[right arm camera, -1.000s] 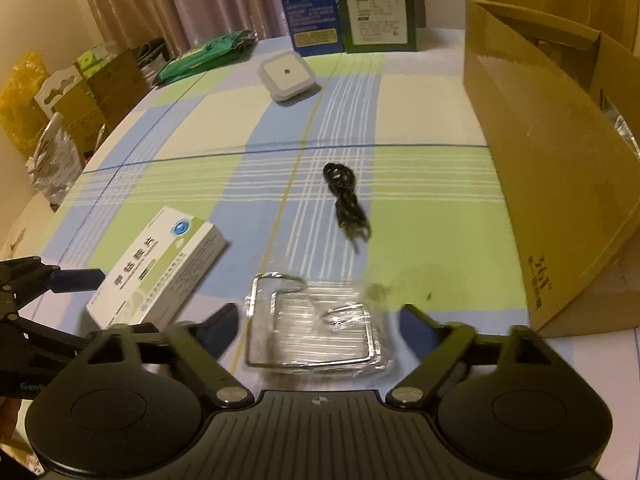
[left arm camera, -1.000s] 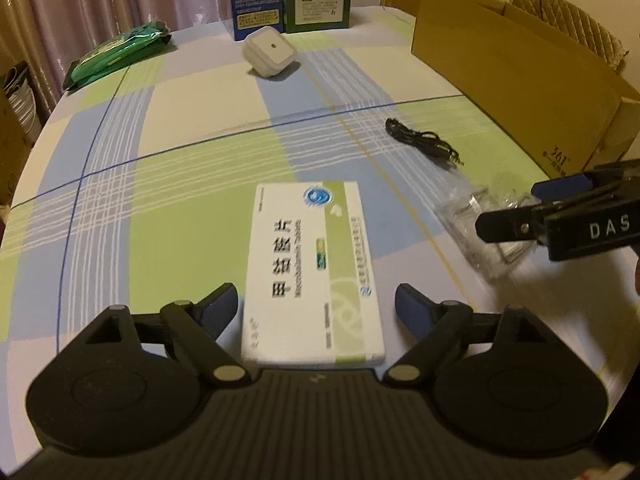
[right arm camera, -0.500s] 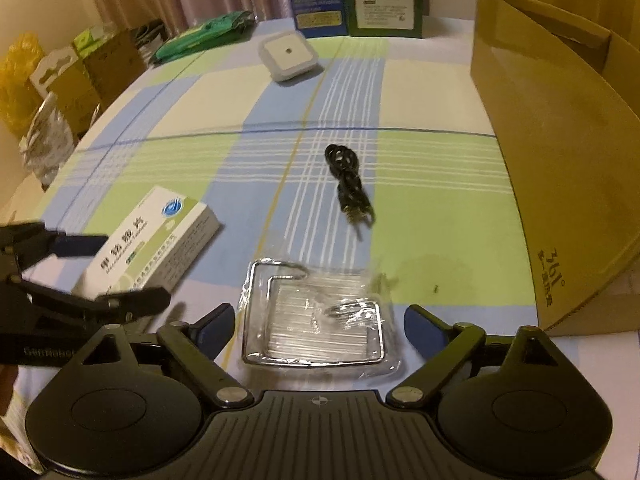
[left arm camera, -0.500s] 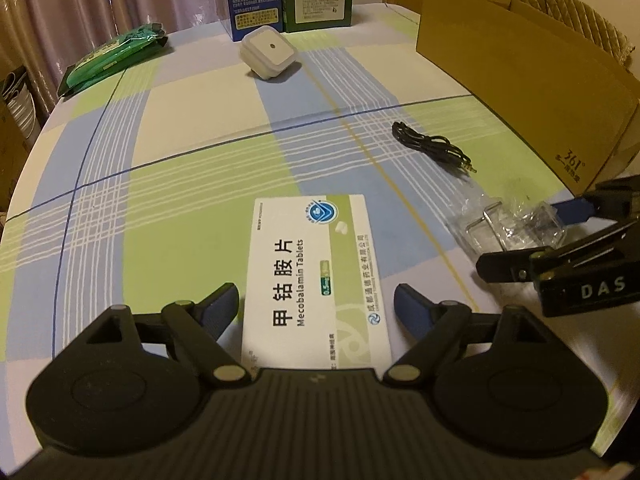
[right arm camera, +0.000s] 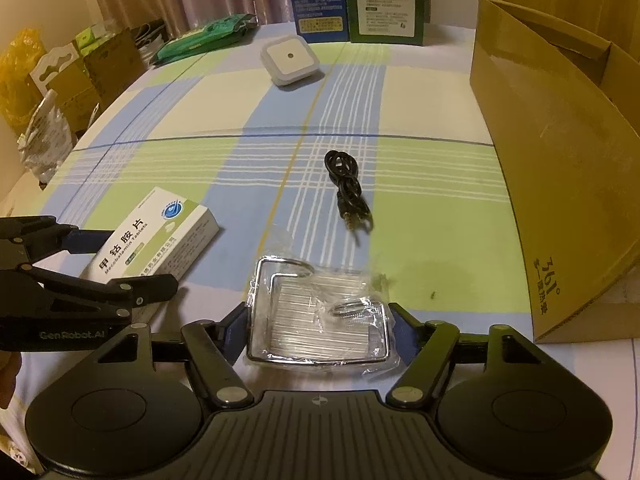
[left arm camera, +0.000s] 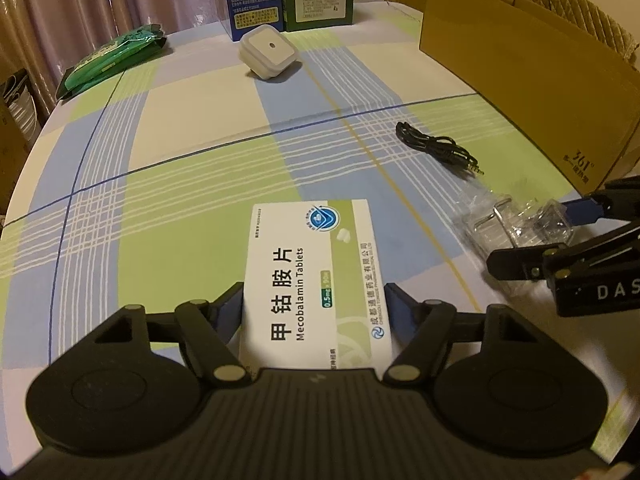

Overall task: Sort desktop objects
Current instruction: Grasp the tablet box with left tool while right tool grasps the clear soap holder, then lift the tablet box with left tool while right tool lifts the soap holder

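The tablet box (left arm camera: 316, 280) lies flat on the checked tabletop (left arm camera: 192, 184), its near end between the fingers of the left tool (left arm camera: 314, 308). The blue pads sit against or just beside its long sides; I cannot tell whether they press yet. It looks like light, stiff card that would dent under a hard squeeze, so a gentle pinch across the narrow width, as set up here, seems right.

To its right, the bagged wire rack (right arm camera: 320, 320) rests between the spread fingers of the right tool (right arm camera: 318, 322), which flank it without clearly touching. The rack is probably rigid metal, but its clear wrap looks slippery and crinkly; gripping the frame's side bars through the plastic should hold best.

Farther off lie a coiled black audio cable (right arm camera: 346, 188) and a white square plug (right arm camera: 290, 60). A cardboard box (right arm camera: 560, 168) stands at the right.
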